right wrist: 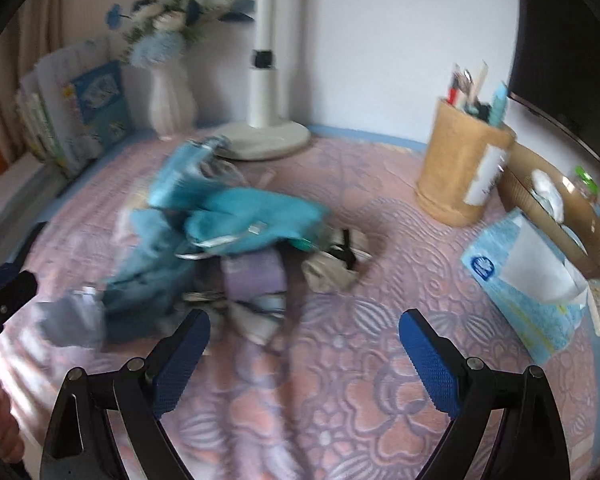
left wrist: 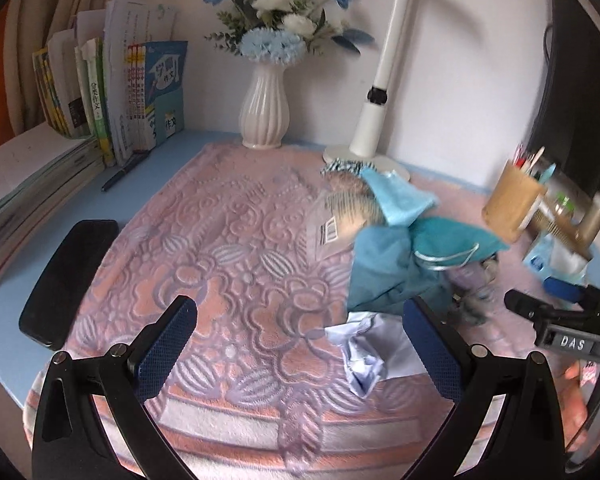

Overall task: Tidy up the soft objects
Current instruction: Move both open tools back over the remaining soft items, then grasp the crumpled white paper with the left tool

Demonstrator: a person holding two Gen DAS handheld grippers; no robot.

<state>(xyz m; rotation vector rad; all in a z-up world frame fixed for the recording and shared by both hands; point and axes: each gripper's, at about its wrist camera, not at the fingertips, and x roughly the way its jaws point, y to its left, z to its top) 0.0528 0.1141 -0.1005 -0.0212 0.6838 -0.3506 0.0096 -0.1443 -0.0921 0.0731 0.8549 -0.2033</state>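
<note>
A heap of soft things lies on the pink patterned blanket (left wrist: 228, 248): a teal cloth (left wrist: 396, 268), a light blue cloth (left wrist: 400, 200), a clear packet with a barcode label (left wrist: 340, 220) and a crumpled pale lilac cloth (left wrist: 364, 356). My left gripper (left wrist: 300, 348) is open and empty, just left of the lilac cloth. In the right wrist view the teal cloth (right wrist: 256, 216) tops the heap, with a lilac piece (right wrist: 252, 276) and a grey piece (right wrist: 328, 272). My right gripper (right wrist: 304, 352) is open and empty, in front of the heap.
A white vase of blue flowers (left wrist: 264, 108), a white lamp base (right wrist: 260, 140), standing books (left wrist: 140, 92) and a pen (left wrist: 124, 172) line the back. A bamboo pen holder (right wrist: 460, 168), a tissue pack (right wrist: 528, 288) and a dark monitor (left wrist: 572, 92) stand at the right. A black pad (left wrist: 68, 280) lies at left.
</note>
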